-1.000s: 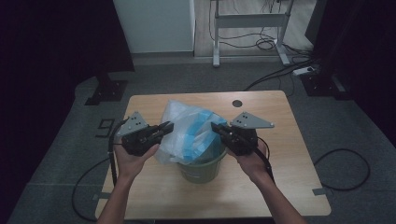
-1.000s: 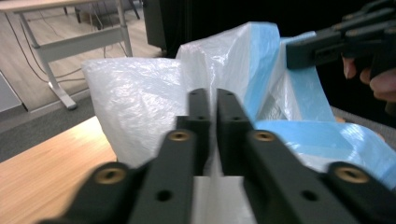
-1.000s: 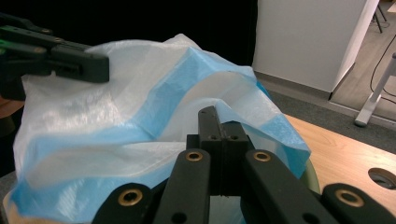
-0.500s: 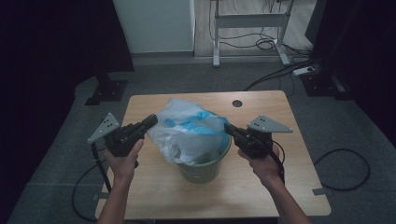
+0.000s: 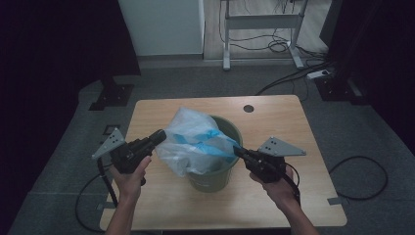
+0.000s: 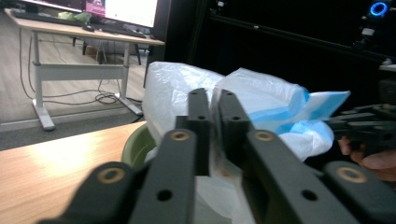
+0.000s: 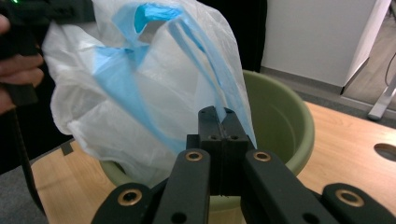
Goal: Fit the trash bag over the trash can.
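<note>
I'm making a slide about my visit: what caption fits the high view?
Two hand-held tools, left tool and right tool, stretch a white and blue plastic bag open over a green bin on a wooden table.

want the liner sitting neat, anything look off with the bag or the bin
The plastic bag isn't lining the green bin yet: it billows crumpled above the rim, skewed to the left side, stretched between the left gripper and right gripper, which pinch its edges. The bin stands upright on the table; nothing is spilled.

Black tongs (image 5: 157, 138) with brass screws, grey plates, trailing cables.
</note>
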`<state>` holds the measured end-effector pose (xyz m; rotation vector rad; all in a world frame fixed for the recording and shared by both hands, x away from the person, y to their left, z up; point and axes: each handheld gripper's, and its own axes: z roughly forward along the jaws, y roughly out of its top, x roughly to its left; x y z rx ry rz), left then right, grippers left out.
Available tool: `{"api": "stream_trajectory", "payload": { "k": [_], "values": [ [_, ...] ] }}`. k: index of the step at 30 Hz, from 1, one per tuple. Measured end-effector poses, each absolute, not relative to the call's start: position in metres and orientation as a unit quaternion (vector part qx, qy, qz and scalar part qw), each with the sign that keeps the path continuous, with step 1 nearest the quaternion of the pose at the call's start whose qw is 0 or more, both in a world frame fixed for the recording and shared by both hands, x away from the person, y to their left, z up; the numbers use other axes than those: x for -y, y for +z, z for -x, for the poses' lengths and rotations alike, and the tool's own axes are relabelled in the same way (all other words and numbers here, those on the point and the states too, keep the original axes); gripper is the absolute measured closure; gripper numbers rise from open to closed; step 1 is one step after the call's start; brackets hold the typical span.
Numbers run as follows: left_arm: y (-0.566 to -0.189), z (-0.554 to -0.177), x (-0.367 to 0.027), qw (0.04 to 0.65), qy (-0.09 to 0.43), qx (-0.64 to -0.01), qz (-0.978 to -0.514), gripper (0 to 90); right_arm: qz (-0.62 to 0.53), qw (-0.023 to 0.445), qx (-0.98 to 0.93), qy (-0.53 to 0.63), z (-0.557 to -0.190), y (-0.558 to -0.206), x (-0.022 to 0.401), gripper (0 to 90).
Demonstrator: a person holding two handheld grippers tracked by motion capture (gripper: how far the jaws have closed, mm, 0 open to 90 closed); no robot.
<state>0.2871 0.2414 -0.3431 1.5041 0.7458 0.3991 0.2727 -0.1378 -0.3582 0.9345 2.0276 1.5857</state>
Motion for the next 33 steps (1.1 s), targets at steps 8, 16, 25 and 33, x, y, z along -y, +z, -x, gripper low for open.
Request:
{"api": "stream_trajectory", "payload": {
  "k": [8,16,25,33],
  "values": [
    [-0.315,-0.28,-0.227,0.612,0.202,-0.288,-0.709,45.2,-0.325,0.199,-0.733,0.564,-0.275,-0.356,0.133,89.4],
    [-0.303,-0.3,-0.211,0.565,0.19,-0.277,-0.753,28.9,-0.322,0.2,-0.737,0.56,-0.277,-0.352,0.131,89.4],
    [-0.292,-0.317,-0.195,0.547,0.198,-0.265,-0.769,29.9,-0.319,0.2,-0.741,0.555,-0.281,-0.349,0.128,89.4],
    [-0.293,-0.326,-0.184,0.519,0.201,-0.256,-0.791,58.9,-0.315,0.2,-0.744,0.555,-0.282,-0.346,0.125,89.4]
  ]
}}
